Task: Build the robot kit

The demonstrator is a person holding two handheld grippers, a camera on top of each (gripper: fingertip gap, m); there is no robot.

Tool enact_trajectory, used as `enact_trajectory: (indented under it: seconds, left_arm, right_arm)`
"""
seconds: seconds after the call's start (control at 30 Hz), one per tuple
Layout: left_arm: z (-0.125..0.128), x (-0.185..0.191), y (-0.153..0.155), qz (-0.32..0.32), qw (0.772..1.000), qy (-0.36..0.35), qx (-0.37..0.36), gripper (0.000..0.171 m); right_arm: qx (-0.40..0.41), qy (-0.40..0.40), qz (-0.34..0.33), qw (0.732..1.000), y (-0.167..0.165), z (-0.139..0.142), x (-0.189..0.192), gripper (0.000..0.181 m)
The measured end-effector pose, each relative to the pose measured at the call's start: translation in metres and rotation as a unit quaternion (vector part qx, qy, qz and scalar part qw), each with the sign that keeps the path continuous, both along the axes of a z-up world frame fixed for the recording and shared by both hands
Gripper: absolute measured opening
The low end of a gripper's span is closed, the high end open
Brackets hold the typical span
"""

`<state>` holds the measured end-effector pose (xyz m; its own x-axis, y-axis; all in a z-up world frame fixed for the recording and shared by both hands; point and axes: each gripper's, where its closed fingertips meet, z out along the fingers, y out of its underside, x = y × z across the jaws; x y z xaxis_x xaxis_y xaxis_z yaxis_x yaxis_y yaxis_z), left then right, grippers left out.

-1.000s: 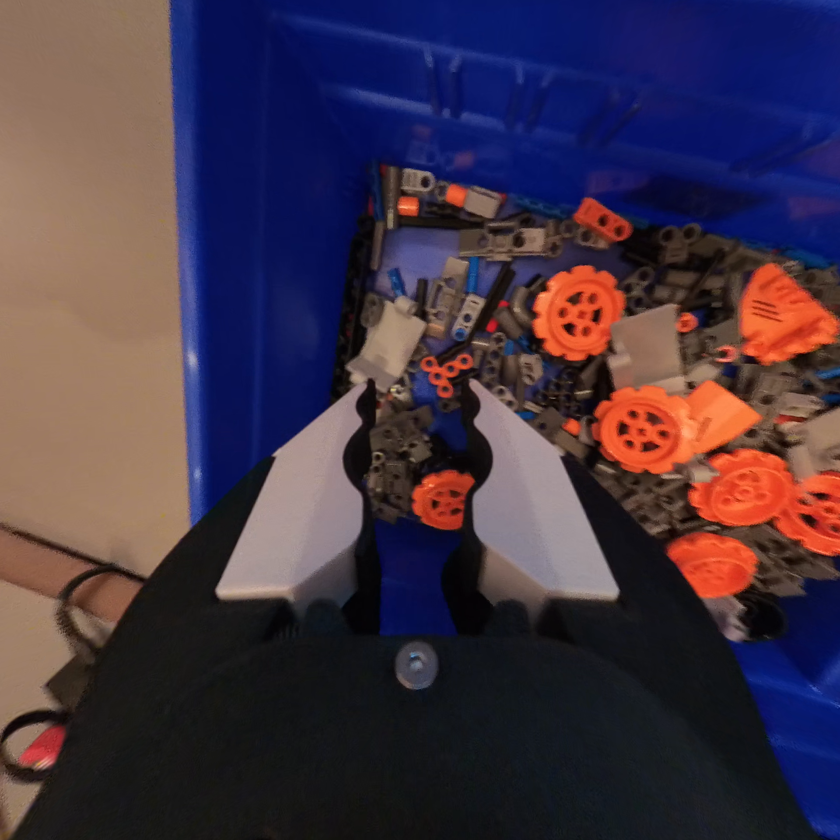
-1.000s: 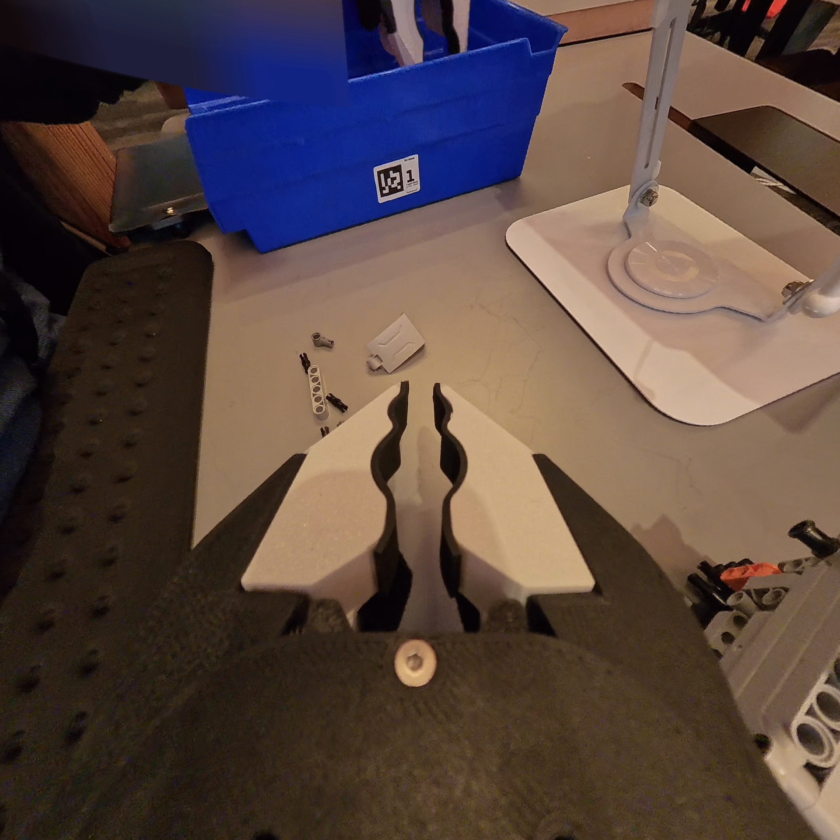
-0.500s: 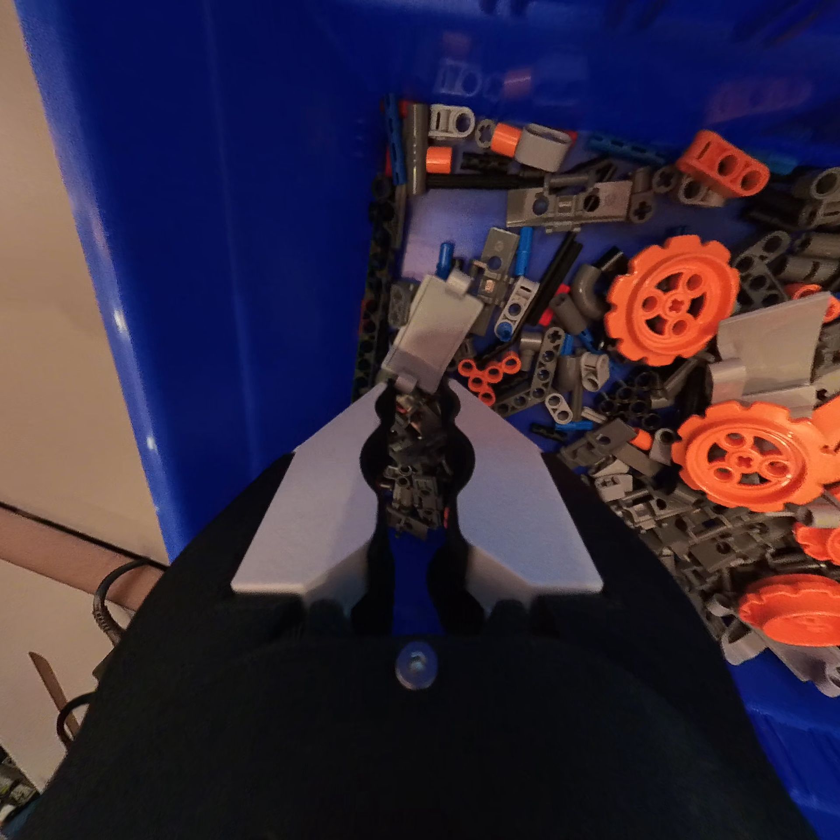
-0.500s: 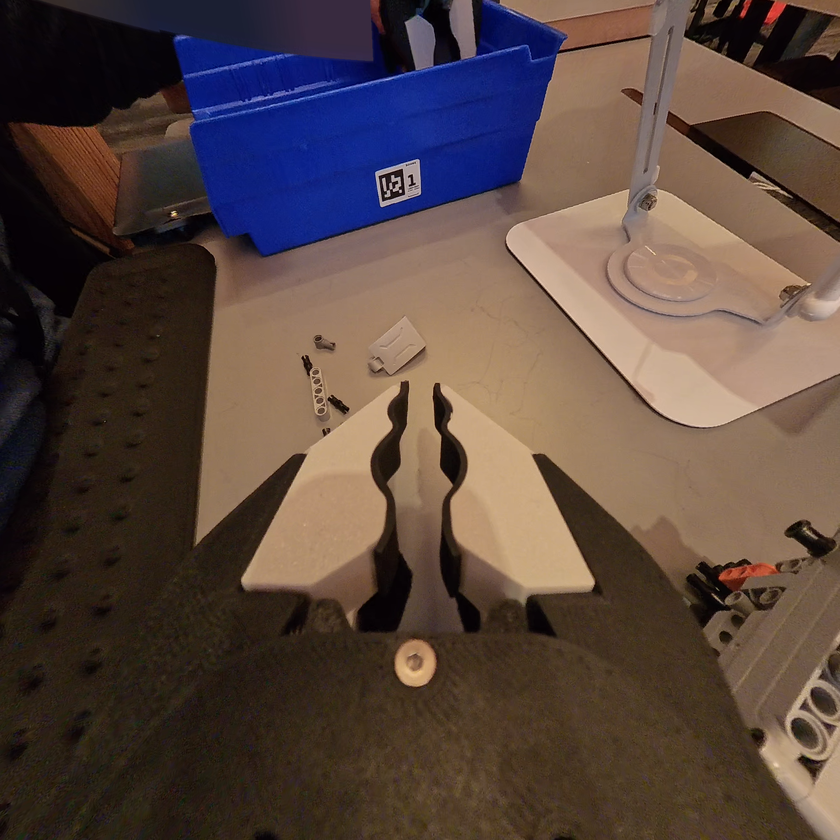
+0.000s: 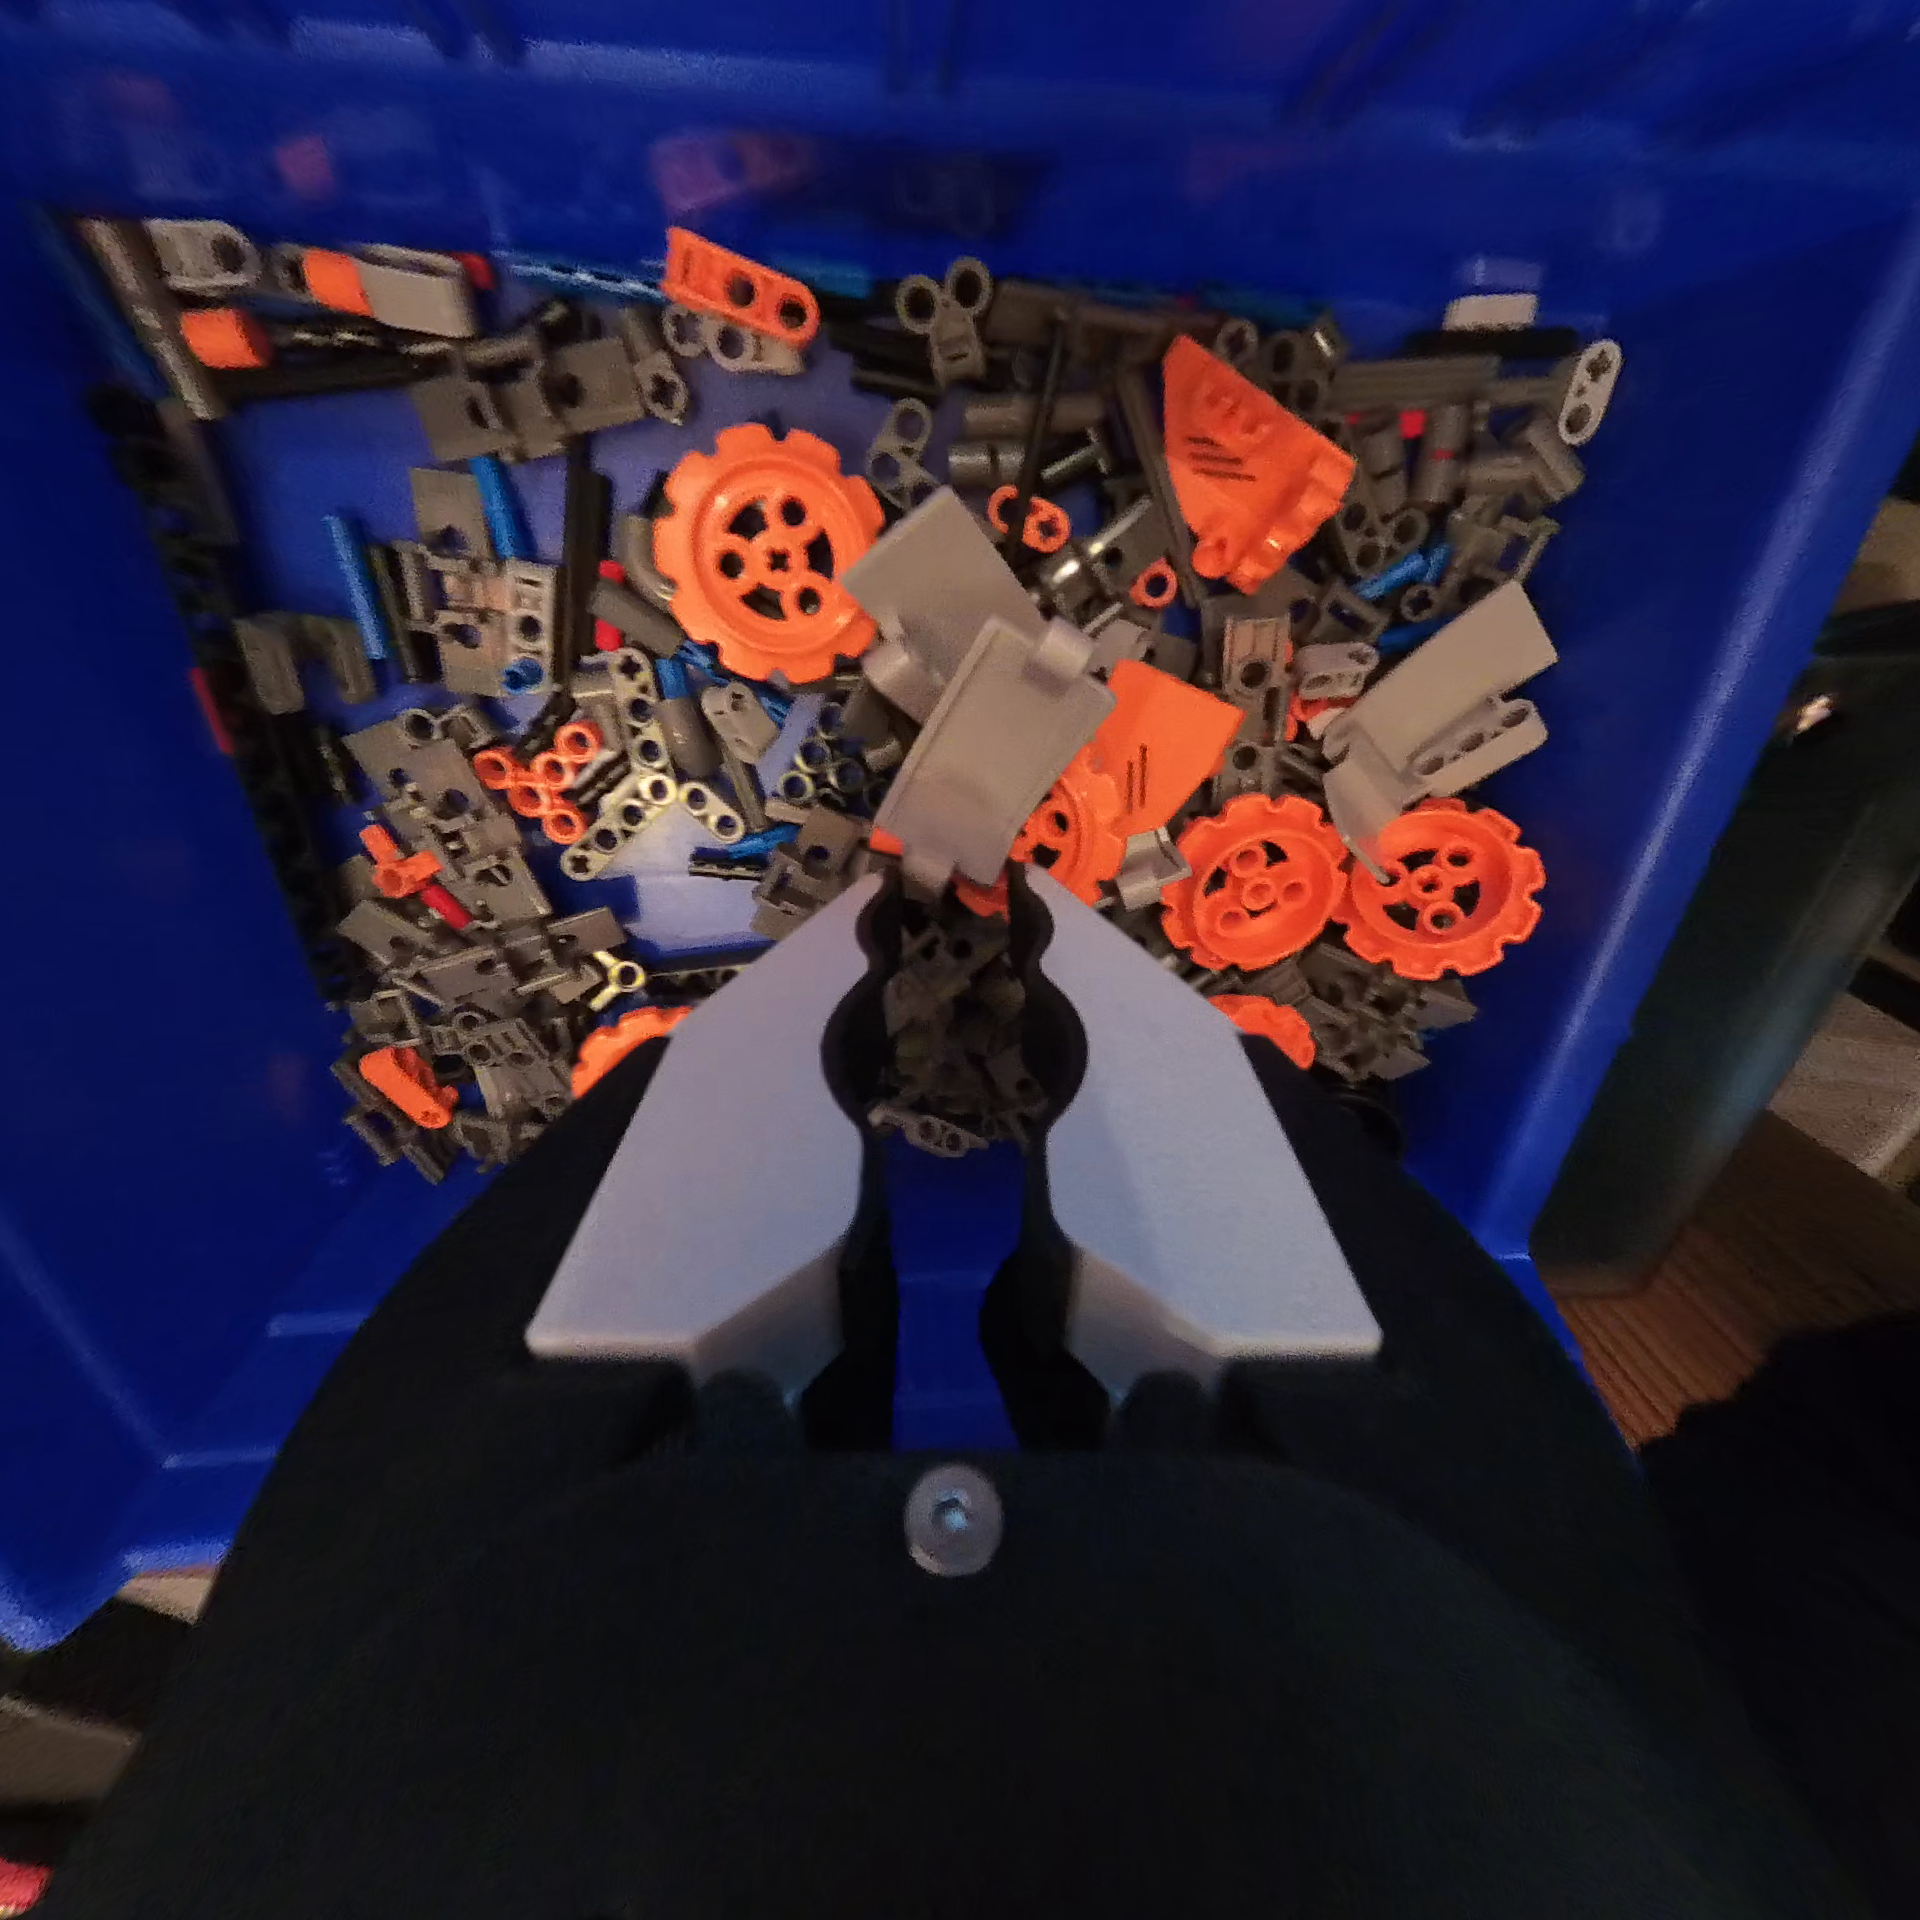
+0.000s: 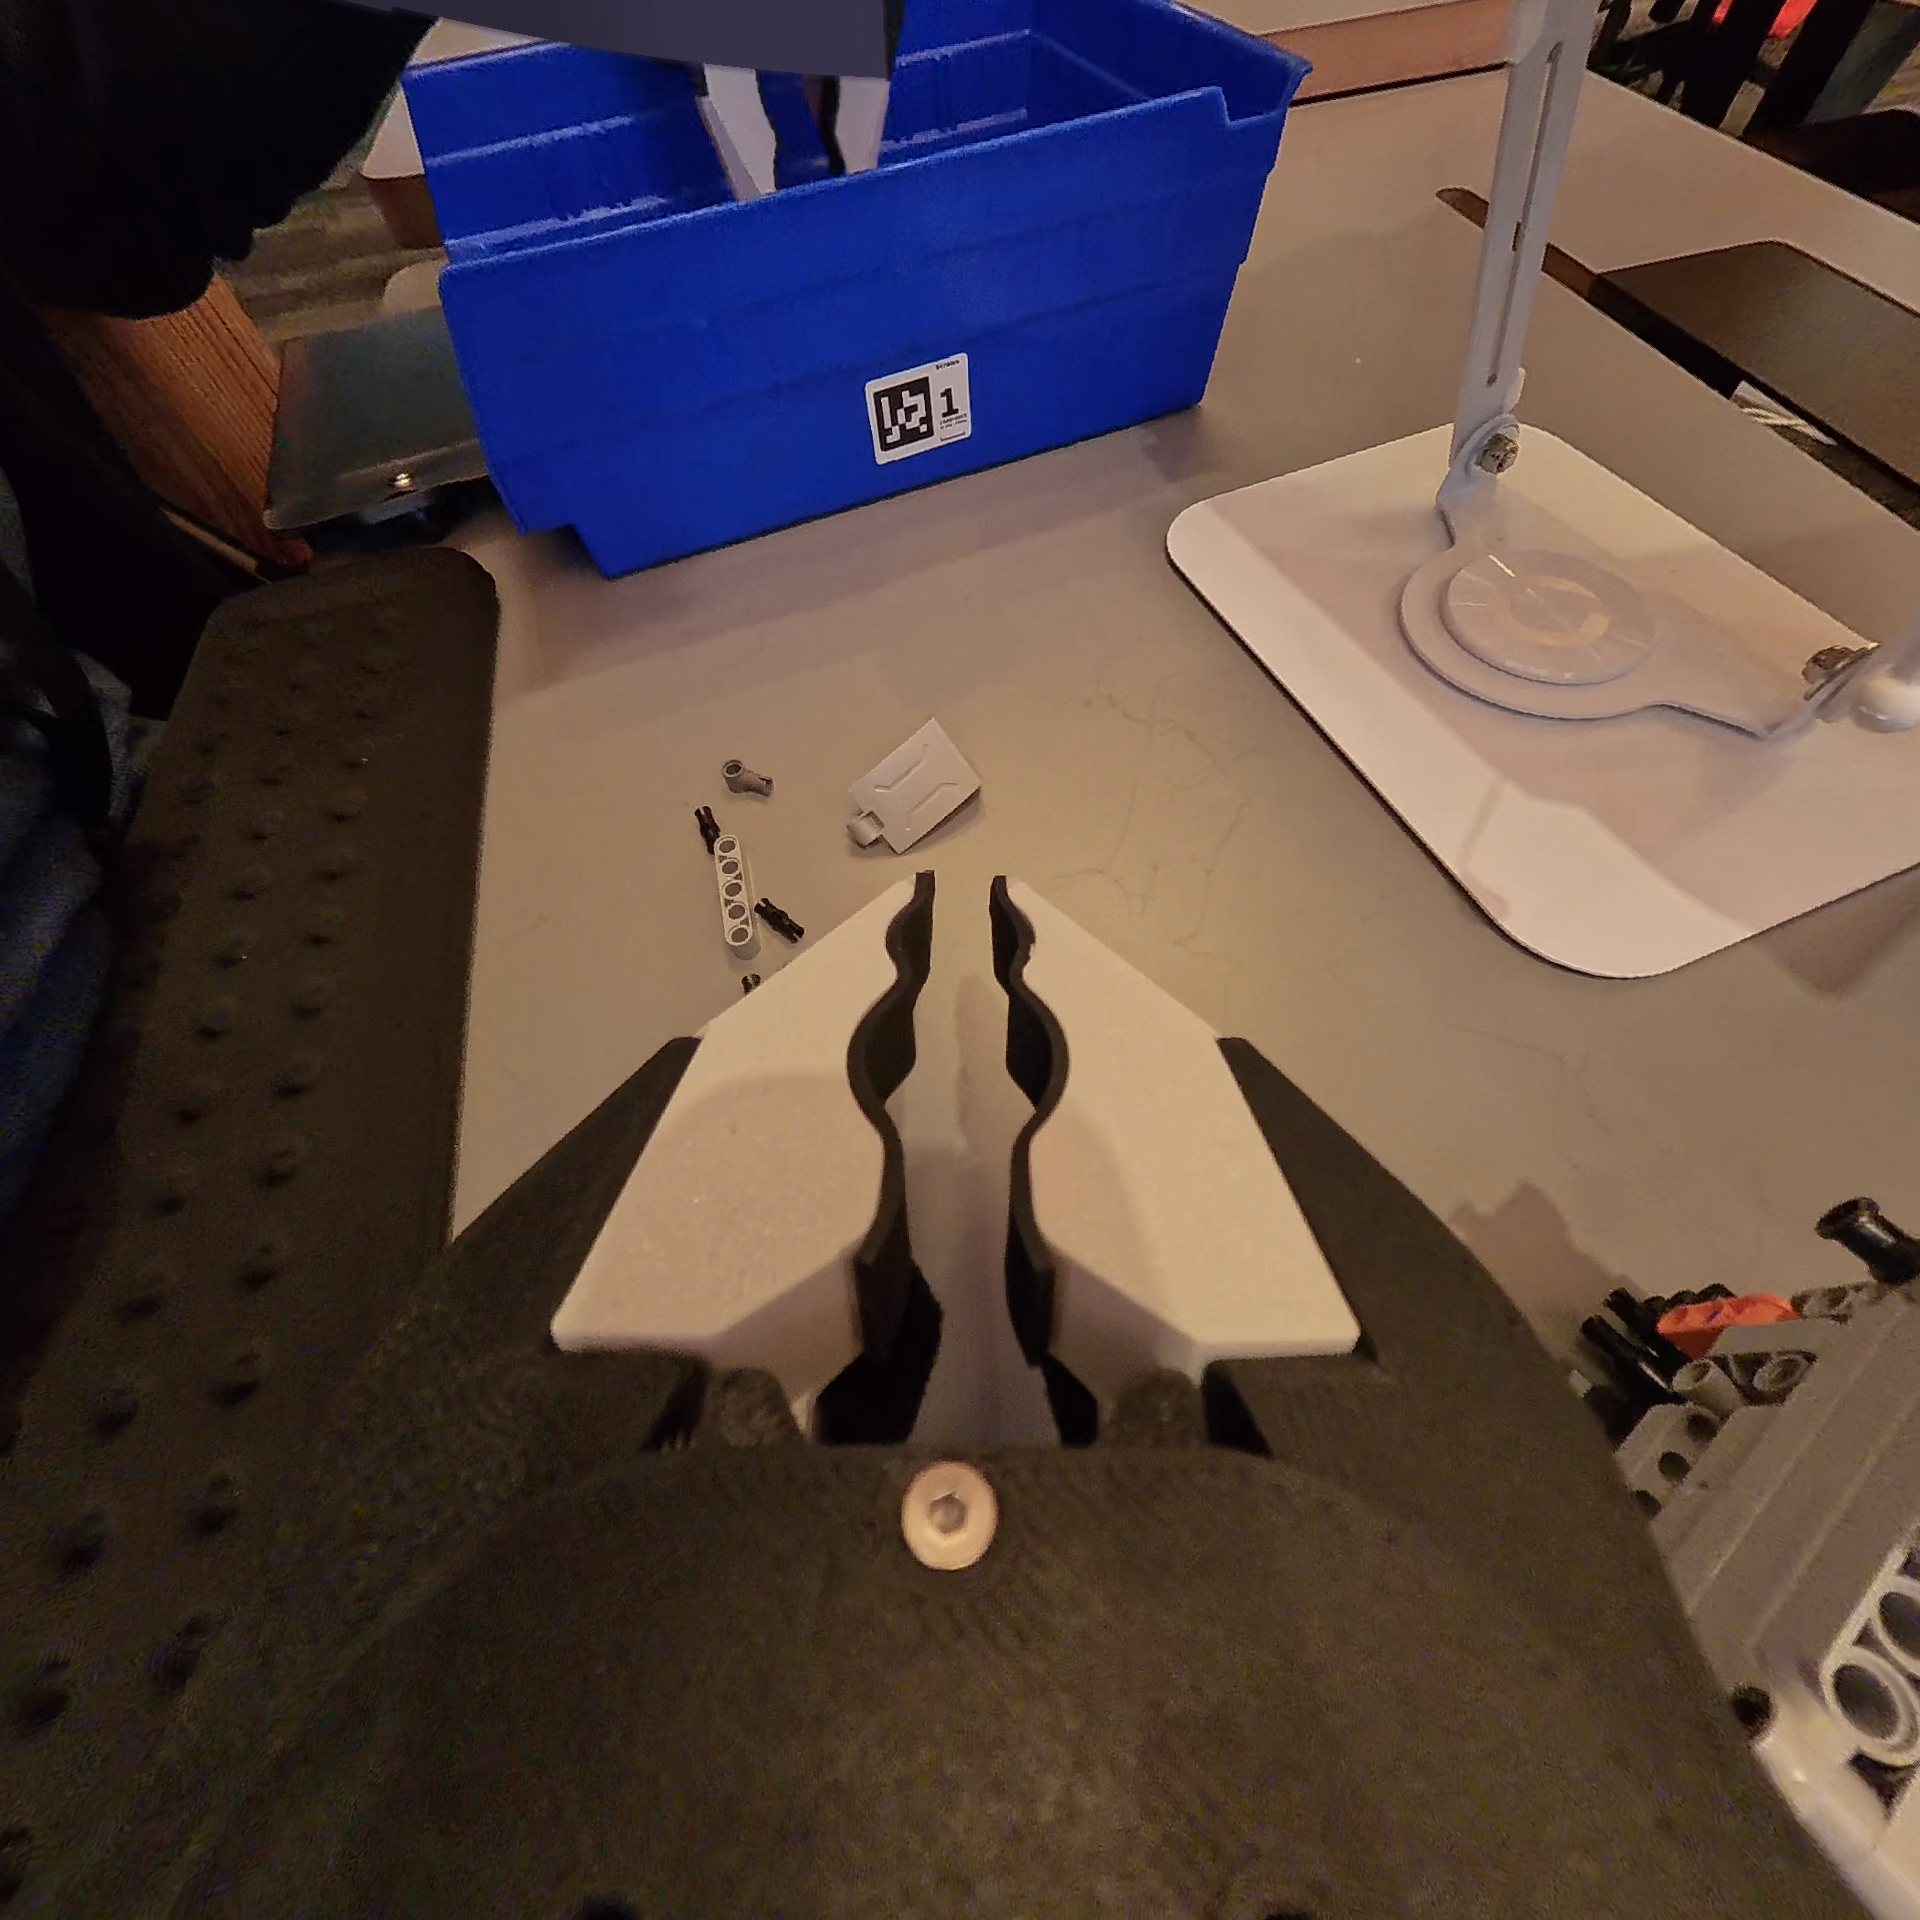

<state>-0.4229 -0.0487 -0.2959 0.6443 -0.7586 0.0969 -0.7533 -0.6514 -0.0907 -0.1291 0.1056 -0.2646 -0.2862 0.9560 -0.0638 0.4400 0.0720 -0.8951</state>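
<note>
the left gripper (image 5: 951,883) hangs inside the deep blue plastic bin (image 5: 156,935), its jaws clenched on the stub of a flat grey plastic panel piece (image 5: 997,748) lifted clear above the heap of orange toothed wheels (image 5: 774,551) and dark grey connector pieces (image 5: 457,977); the bin walls stand close on both sides, so the open way looks to be upward. further right on the grey tabletop (image 6: 1143,1091), a matching grey panel (image 6: 914,788), a pale holed beam (image 6: 736,896) and small black pins (image 6: 777,918) already lie out, near the right gripper (image 6: 961,888), whose jaws are released and empty; bare table lies ahead, edged by a black studded mat (image 6: 260,987) and a white stand base (image 6: 1558,707)
</note>
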Motion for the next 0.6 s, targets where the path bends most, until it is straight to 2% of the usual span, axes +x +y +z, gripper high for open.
enact_trajectory:
  seconds: [0.1,0.23,0.3,0.47,0.6]
  left_arm:
    - [0.006,-0.007,0.008,0.025,0.999,-0.009,0.021,0.026]
    - [0.006,-0.046,0.036,0.102,0.992,0.035,0.065,0.038]
    - [0.001,-0.061,0.044,0.120,0.989,0.055,0.071,0.043]
    - [-0.017,-0.080,0.049,0.152,0.984,0.084,0.034,0.046]
    - [-0.023,-0.075,0.046,0.155,0.984,0.085,0.003,0.045]
  right_arm:
    - [0.000,0.002,0.001,1.000,0.000,0.001,0.000,0.008]
    - [0.000,0.002,0.001,1.000,-0.001,0.001,0.000,0.008]
    - [0.000,0.002,0.000,1.000,0.000,0.001,0.000,0.008]
    - [0.000,0.001,-0.001,1.000,0.000,0.000,0.000,0.008]
    - [-0.002,0.000,0.000,1.000,0.000,0.000,0.000,0.008]
